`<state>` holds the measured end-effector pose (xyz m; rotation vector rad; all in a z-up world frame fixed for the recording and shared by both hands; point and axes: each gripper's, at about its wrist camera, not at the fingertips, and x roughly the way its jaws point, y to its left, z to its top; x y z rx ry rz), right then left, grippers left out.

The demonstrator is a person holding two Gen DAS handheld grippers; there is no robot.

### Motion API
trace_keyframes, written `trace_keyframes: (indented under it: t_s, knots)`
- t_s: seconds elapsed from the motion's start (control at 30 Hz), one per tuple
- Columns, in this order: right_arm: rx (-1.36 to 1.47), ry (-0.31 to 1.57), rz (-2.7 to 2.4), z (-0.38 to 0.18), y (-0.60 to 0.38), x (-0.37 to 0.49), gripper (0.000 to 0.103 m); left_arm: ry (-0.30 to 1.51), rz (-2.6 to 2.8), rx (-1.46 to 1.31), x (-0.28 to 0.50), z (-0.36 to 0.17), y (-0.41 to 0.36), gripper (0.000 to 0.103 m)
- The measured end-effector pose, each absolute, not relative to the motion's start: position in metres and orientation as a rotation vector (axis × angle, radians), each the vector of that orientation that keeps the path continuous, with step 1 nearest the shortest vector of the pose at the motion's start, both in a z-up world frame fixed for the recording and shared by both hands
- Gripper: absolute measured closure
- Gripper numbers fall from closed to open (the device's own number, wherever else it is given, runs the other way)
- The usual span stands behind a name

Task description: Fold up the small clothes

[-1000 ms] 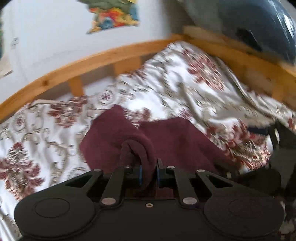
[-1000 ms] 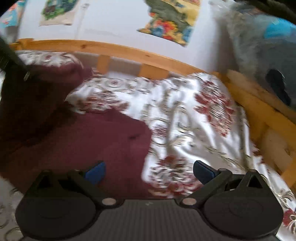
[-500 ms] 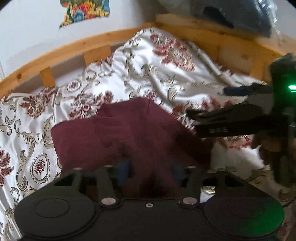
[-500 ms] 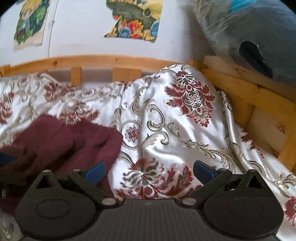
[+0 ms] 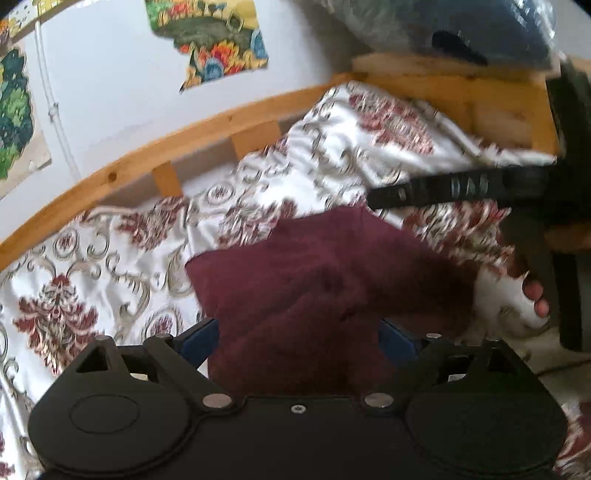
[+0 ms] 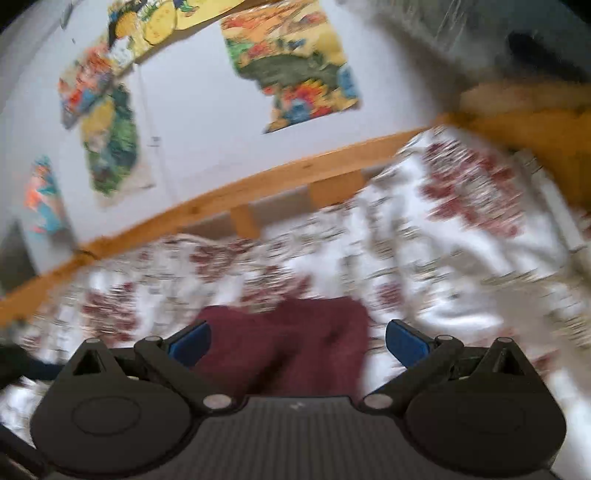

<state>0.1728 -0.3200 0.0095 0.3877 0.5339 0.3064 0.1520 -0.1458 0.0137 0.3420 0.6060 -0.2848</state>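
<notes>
A small maroon garment [image 5: 314,280] lies folded on the floral bedspread [image 5: 92,280]. My left gripper [image 5: 299,336] is open, its blue pads on either side of the garment's near edge. The right gripper's black finger [image 5: 454,188] reaches in from the right, above the garment's far corner. In the blurred right wrist view the maroon garment [image 6: 291,339] lies just ahead of my right gripper [image 6: 297,341], which is open and holds nothing.
A wooden bed rail [image 5: 147,155] runs along the far side below a white wall with colourful posters [image 5: 210,40]. A dark blue bundle [image 5: 461,29] rests on the wooden frame at the upper right. A hand [image 5: 532,295] shows at right.
My left gripper let go of the maroon cloth and opened wide. The garment now lies flatter. Both cameras have tilted up; the right gripper swung toward the garment.
</notes>
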Motion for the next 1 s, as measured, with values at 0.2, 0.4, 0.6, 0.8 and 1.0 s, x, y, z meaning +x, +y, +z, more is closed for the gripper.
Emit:
trace_keyframes:
  t_s: [0.2,0.4,0.6,0.8,1.0]
  knots:
    - [0.407,0.626,0.479,-0.005,-0.297,0.205,0.0,0.656,-0.268,0.358,0.156,-0.007,-0.139,0.012]
    - [0.595,0.687,0.528,-0.02,-0.293,0.225,0.002,0.652,-0.267,0.464,0.158,-0.017,-0.145,0.038]
    - [0.58,0.784,0.436,-0.037,-0.29,0.25,0.027,0.638,-0.252,0.535,0.159,-0.02,-0.149,0.063]
    - [0.516,0.853,0.422,-0.053,-0.278,0.252,0.074,0.624,-0.267,0.513,0.155,-0.019,-0.151,0.083]
    - [0.461,0.759,0.418,-0.034,-0.28,0.241,0.093,0.606,-0.298,0.471,0.15,-0.012,-0.156,0.085]
